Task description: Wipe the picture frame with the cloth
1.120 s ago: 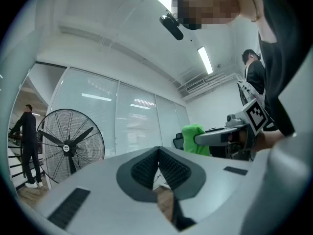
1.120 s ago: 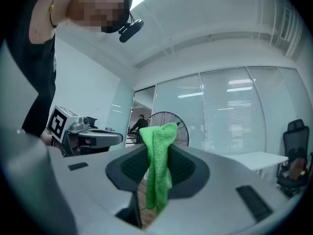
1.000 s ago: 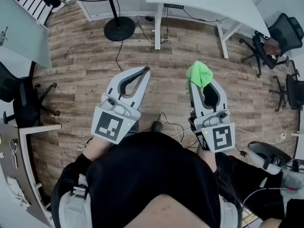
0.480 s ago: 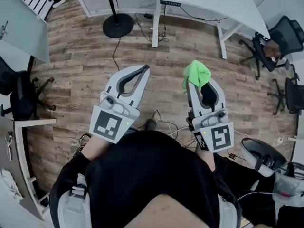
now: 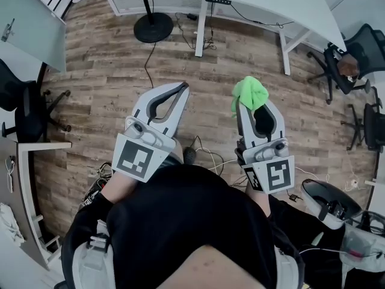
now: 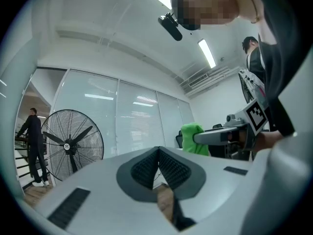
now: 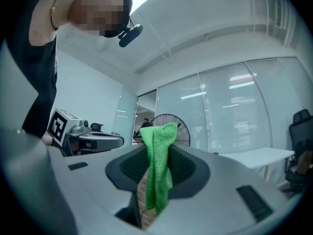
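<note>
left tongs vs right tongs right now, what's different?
The left tongs are shut on nothing, tips meeting bare. The right tongs are shut on the cloth, a green wad bunched over their tips. In the head view the left tongs slant toward the right tongs, which point nearly straight ahead. Shared: both are closed and held side by side over the wood floor.

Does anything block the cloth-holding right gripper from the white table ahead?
Nothing visible does. The right gripper, shut on the green cloth, faces wood floor up to the white table; the fan stand sits off left.
</note>
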A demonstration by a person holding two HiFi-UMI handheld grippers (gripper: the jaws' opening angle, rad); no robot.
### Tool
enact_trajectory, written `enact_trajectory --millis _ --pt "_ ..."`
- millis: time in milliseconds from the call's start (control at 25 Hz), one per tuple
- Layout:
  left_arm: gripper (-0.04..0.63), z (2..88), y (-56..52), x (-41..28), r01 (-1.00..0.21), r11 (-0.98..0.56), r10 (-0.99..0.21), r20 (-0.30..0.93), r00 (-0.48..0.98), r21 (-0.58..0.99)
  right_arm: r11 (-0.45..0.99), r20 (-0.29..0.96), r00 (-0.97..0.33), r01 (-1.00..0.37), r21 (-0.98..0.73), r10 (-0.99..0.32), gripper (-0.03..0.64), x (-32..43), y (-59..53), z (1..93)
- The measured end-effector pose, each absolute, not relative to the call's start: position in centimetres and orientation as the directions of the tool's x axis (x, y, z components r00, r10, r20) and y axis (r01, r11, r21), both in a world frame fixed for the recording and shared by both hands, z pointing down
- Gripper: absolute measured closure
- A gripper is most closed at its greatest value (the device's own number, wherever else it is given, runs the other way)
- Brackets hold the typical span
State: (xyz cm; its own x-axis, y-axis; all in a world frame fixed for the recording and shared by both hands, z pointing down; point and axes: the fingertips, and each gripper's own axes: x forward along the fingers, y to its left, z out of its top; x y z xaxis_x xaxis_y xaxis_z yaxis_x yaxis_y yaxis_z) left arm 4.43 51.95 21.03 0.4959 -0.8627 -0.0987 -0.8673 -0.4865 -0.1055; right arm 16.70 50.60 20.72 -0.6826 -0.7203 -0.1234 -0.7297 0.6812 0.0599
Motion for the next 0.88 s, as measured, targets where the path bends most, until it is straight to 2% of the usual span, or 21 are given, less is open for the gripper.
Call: enact_trajectory --millis 480,880 --pt "0.583 21.4 48.3 5.1 -0.834 -0.542 -0.827 -0.110 0.551 -0.102 0.649 -0.107 -0.653 -0.758 0.070 -0.750 0.506 16.9 47.9 21.2" --pt "0.583 20.9 41.0 4.6 -0.816 -0.568 -0.805 -0.130 0.578 -0.109 0.632 -0.103 -0.636 -0.771 0.075 -0.765 0.506 16.2 41.2 21.2"
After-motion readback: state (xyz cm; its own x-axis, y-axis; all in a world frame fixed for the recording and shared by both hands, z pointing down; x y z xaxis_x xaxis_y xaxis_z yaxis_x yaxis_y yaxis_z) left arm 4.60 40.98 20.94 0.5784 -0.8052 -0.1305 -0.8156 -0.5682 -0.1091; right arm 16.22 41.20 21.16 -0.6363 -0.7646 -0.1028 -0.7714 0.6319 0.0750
